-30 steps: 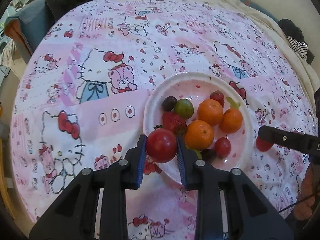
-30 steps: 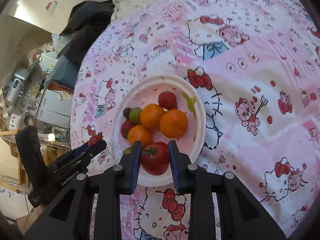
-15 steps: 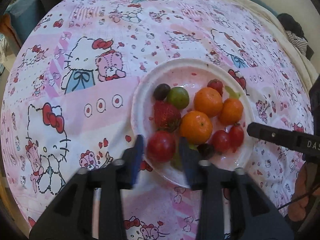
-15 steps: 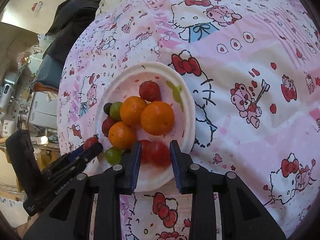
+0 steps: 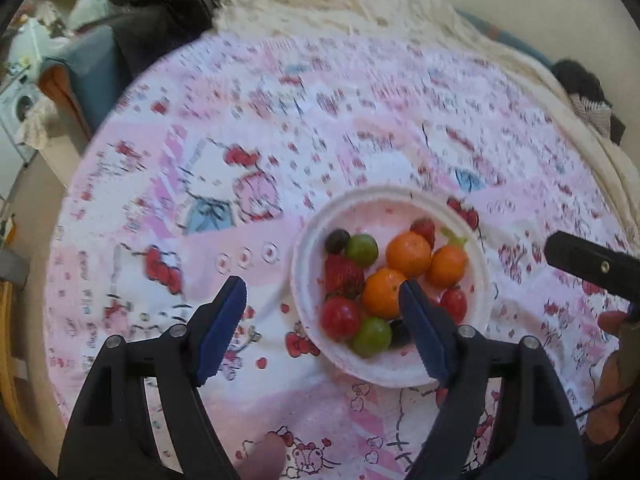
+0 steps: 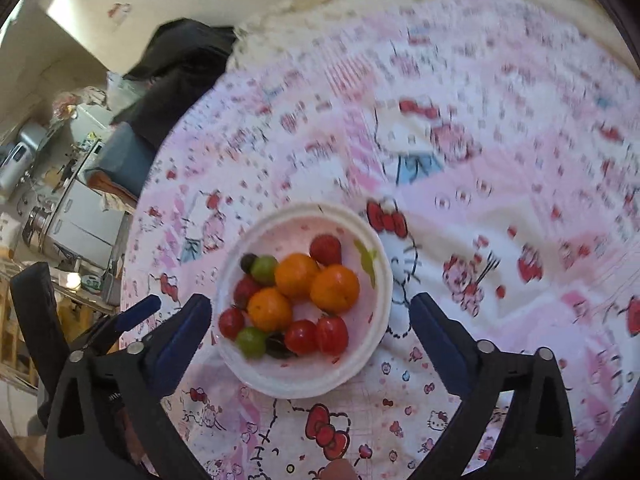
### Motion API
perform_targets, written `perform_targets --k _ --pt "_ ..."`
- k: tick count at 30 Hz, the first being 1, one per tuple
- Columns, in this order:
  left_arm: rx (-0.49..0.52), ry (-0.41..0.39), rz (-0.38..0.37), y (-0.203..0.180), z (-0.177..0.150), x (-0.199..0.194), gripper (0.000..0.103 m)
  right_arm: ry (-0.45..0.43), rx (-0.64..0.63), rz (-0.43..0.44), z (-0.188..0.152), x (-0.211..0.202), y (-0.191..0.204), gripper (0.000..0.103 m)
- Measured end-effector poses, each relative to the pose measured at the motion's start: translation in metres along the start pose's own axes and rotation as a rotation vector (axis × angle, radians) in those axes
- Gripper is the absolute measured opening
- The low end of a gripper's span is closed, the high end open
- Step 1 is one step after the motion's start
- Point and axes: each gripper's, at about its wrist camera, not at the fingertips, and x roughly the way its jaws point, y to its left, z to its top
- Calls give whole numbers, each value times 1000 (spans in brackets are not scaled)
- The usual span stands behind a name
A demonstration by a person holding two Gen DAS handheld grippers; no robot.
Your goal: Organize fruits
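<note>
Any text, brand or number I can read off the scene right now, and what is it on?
Nothing can be read with confidence.
Scrawled lettering printed on the pink cartoon tablecloth, near the bottom edge of both views: upside down and blurred, not legible.
White plate and the fruit on it: no text visible.

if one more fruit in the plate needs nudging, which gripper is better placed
Probably right. The right gripper spans the whole plate, jaws opening and empty. The left gripper sits off-centre, its fingertip over the oranges.

A white plate (image 6: 384, 280) of orange, red and green fruits (image 6: 296, 276) sits on pink cartoon-cat cloth (image 6: 500, 208).
</note>
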Motion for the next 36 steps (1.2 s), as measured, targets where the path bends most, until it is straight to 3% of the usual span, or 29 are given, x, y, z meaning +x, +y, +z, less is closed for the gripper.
perform_targets --k 7,10,12,17,21,30,36 --pt "3 -134 37 3 -2 -53 76 -99 -40 -13 -8 -43 11 103" --pt "27 -163 39 2 -8 -69 78 -101 -80 -15 -14 -56 17 103" --pt "19 -170 42 6 -14 -79 90 -108 -97 -30 -22 -64 19 103" --pt "-12 -162 43 13 -32 -98 93 -143 -129 -41 -39 -82 24 103" --pt "-12 -172 53 13 -46 -112 101 -167 -144 -13 -55 -94 30 103" --pt "-35 -182 53 15 -73 -130 102 -306 -250 -174 -93 -118 54 103" --pt "-64 -223 74 15 -85 -128 102 -291 -245 -163 -106 -113 58 103"
